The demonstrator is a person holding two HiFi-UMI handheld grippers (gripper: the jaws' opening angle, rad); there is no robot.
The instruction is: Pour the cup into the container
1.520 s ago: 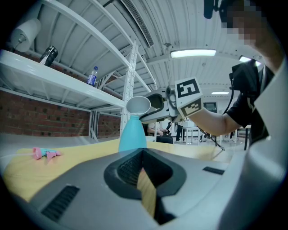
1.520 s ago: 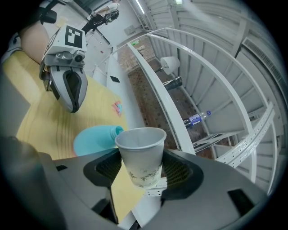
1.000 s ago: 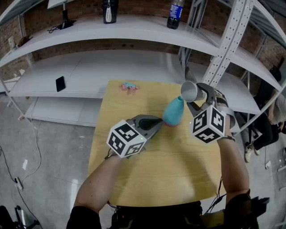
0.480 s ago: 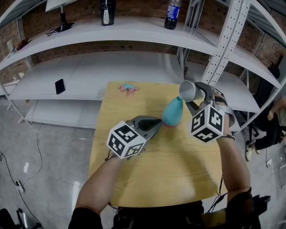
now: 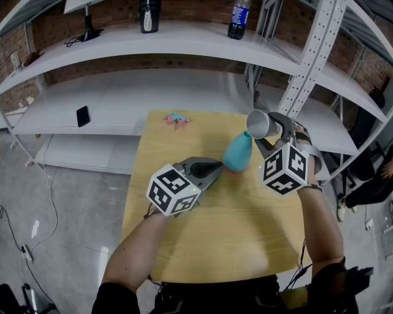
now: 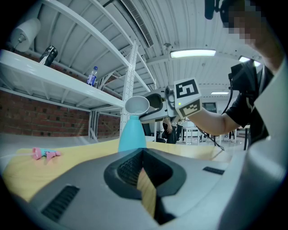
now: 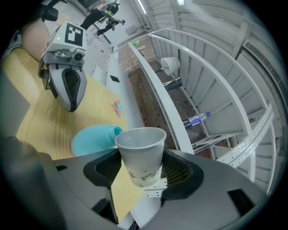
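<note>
A teal bottle-shaped container (image 5: pixel 238 153) stands on the wooden table (image 5: pixel 233 233) with its narrow neck up. My right gripper (image 5: pixel 268 132) is shut on a white paper cup (image 5: pixel 260 124), held tilted with its mouth right at the container's neck. In the right gripper view the cup (image 7: pixel 140 152) sits between the jaws of the right gripper (image 7: pixel 141 170), with the container (image 7: pixel 92 139) behind it. My left gripper (image 5: pixel 215 167) rests low on the table, jaws together, tips just short of the container's base. In the left gripper view the cup (image 6: pixel 137 104) sits atop the container (image 6: pixel 132 134).
A small pink and teal object (image 5: pixel 177 118) lies near the table's far edge. White shelving behind holds a phone (image 5: pixel 83 114), a dark bottle (image 5: pixel 150 15) and a soda bottle (image 5: pixel 239 18). A perforated shelf upright (image 5: pixel 316 52) rises just right of the cup.
</note>
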